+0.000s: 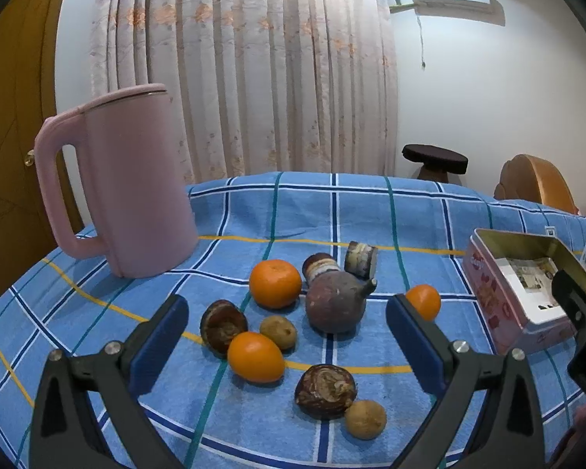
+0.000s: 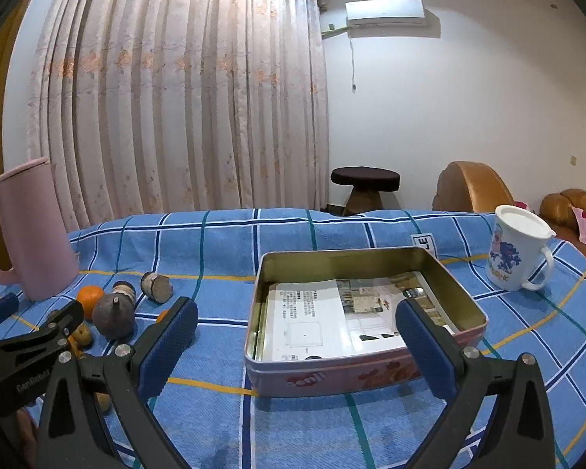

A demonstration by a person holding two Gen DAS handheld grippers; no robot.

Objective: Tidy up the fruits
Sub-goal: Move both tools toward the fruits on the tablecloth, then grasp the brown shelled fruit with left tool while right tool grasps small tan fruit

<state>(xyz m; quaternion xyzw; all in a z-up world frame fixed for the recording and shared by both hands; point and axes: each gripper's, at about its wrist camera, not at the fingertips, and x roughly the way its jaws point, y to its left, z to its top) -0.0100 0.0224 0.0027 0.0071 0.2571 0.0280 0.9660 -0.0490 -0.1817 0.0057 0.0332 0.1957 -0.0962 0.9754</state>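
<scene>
Fruits lie on the blue checked cloth (image 1: 429, 215): three oranges, one far (image 1: 275, 283), one near (image 1: 256, 357), one at the right (image 1: 424, 301); a dark purple fruit with a stem (image 1: 335, 305); two brown mangosteens (image 1: 222, 326) (image 1: 326, 391); two small tan fruits (image 1: 278, 332) (image 1: 365, 419). My left gripper (image 1: 287, 340) is open above them, holding nothing. My right gripper (image 2: 297, 348) is open and empty in front of an open pink tin (image 2: 465, 305) with papers inside. The tin also shows in the left wrist view (image 1: 488, 285).
A pink jug (image 1: 125, 183) stands at the back left. Two short cut brown pieces (image 1: 360, 259) (image 1: 319, 267) lie behind the purple fruit. A white printed mug (image 2: 515, 248) stands at the back right. A stool (image 2: 365, 185) and brown sofa (image 2: 472, 187) are beyond the table.
</scene>
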